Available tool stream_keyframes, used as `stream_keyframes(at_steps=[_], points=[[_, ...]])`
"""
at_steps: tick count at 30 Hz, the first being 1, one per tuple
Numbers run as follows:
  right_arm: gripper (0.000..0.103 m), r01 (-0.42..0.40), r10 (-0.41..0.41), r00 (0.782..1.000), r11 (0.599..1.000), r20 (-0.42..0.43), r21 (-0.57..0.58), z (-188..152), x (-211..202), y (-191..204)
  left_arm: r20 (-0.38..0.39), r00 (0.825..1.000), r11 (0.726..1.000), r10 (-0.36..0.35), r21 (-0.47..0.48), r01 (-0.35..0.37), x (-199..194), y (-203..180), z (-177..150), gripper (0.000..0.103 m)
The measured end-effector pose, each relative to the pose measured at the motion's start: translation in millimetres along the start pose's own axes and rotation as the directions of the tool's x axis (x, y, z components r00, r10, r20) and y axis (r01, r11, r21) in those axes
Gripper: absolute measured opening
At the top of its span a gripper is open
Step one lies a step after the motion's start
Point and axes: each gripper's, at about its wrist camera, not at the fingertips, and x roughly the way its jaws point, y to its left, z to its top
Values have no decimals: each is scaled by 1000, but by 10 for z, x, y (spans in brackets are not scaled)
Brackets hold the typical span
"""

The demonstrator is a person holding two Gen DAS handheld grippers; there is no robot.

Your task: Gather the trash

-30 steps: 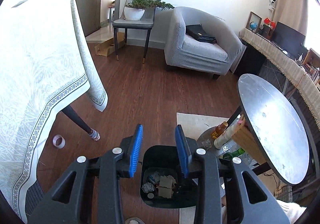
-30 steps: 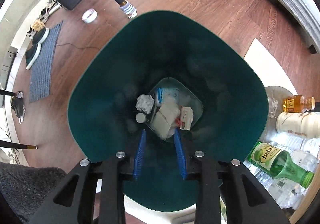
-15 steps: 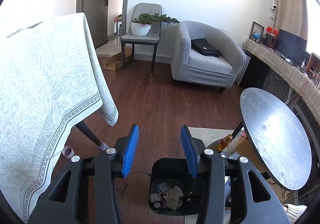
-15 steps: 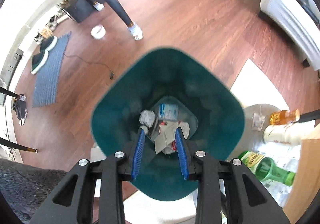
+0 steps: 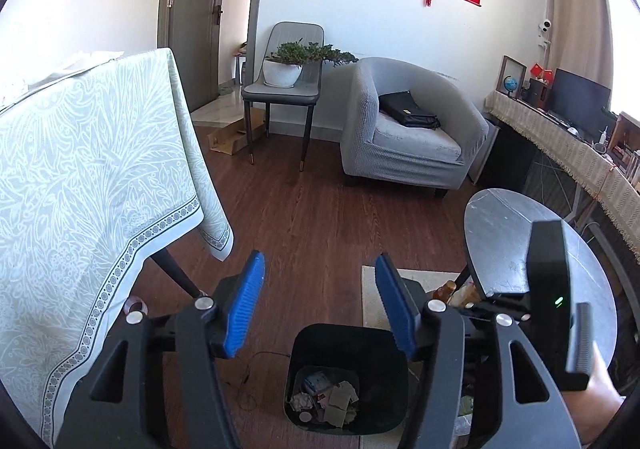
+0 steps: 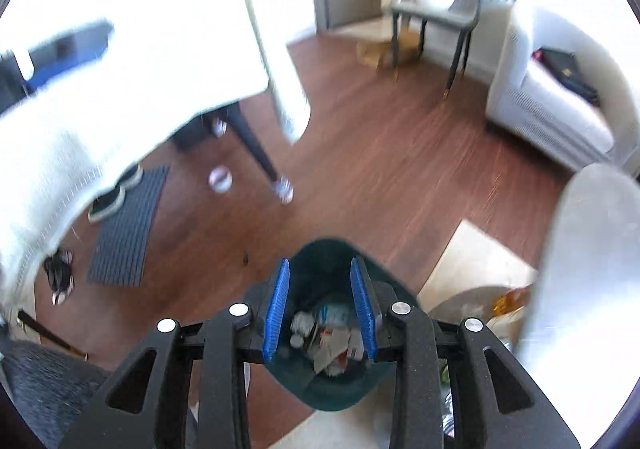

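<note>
A dark green bin point(image 5: 332, 349) stands on the wooden floor with crumpled paper and wrappers point(image 5: 328, 401) at its bottom. My left gripper point(image 5: 319, 261) hangs above and behind the bin, its blue-padded jaws opening with nothing between them. In the right wrist view the bin point(image 6: 332, 389) lies straight below my right gripper point(image 6: 320, 265), which is well above the rim. Its jaws stand partly apart and hold nothing, and the trash point(image 6: 324, 337) shows through the gap. The black housing of the right-hand tool point(image 5: 548, 281) shows at the right of the left wrist view.
A table with a pale patterned cloth point(image 5: 80, 189) overhangs at the left, with a tape roll point(image 5: 136, 305) by its leg. A round grey side table point(image 5: 520, 249) stands right of the bin, bottles point(image 5: 444, 291) beneath it. Behind are an armchair point(image 5: 408, 129) and a chair point(image 5: 288, 89).
The right gripper rose out of the bin and tilted up, so the bin looks much smaller. The left gripper lifted a little and its jaws spread wider.
</note>
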Motion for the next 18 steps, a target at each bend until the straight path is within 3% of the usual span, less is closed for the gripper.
stream_keyframes(at_steps=[7, 10, 12, 18], points=[[32, 73, -84, 980, 995, 181, 69, -103, -793, -318, 62, 997, 998, 54, 13, -55, -187, -173, -120, 74], [33, 150, -169, 960, 984, 223, 100, -300, -1108, -441, 106, 992, 998, 65, 15, -67, -316, -274, -185, 87], [45, 185, -214, 946, 973, 244, 137, -461, -1322, -548, 135, 989, 998, 52, 28, -56, -416, -355, -256, 93], [80, 277, -346, 894, 926, 284, 257, -997, -1948, -914, 147, 988, 996, 55, 59, -64, -608, -552, -475, 98]])
